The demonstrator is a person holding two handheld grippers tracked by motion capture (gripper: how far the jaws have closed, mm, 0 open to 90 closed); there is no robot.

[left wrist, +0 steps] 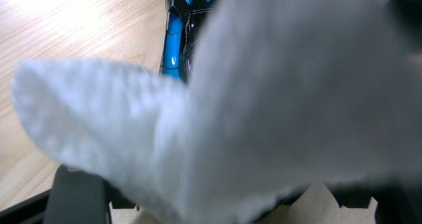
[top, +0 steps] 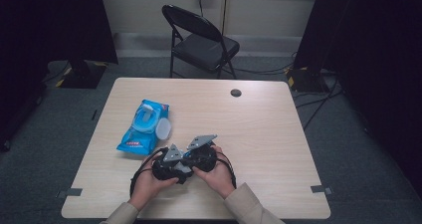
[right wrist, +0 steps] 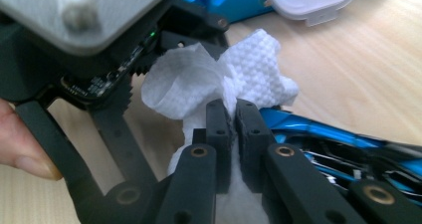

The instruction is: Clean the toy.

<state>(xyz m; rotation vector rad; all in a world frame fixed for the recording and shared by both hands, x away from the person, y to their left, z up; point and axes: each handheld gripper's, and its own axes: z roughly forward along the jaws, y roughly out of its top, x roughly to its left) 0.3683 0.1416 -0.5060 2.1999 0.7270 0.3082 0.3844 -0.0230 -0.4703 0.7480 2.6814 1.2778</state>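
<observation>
Pinching a white wipe (right wrist: 219, 79) tight, right gripper (right wrist: 233, 115) sits near wipes pack (top: 145, 126); left gripper (top: 169, 165) jaws apart, wipe betw. them.

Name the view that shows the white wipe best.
The right gripper view: the wipe sits sharp, pinched between the right tool's shut jaws. The left gripper view shows it blurred and close; the high view hides it behind the hands.

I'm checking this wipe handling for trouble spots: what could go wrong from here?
1. The right hand-held gripper pinches only a thin fold of the white wipe, so a pull might tear it or let it slip out.
2. The wipe drapes right in front of the left hand-held gripper camera, so aiming that one may be hard.
3. The wipe pack lies with its lid open; remaining wipes could dry.
</observation>
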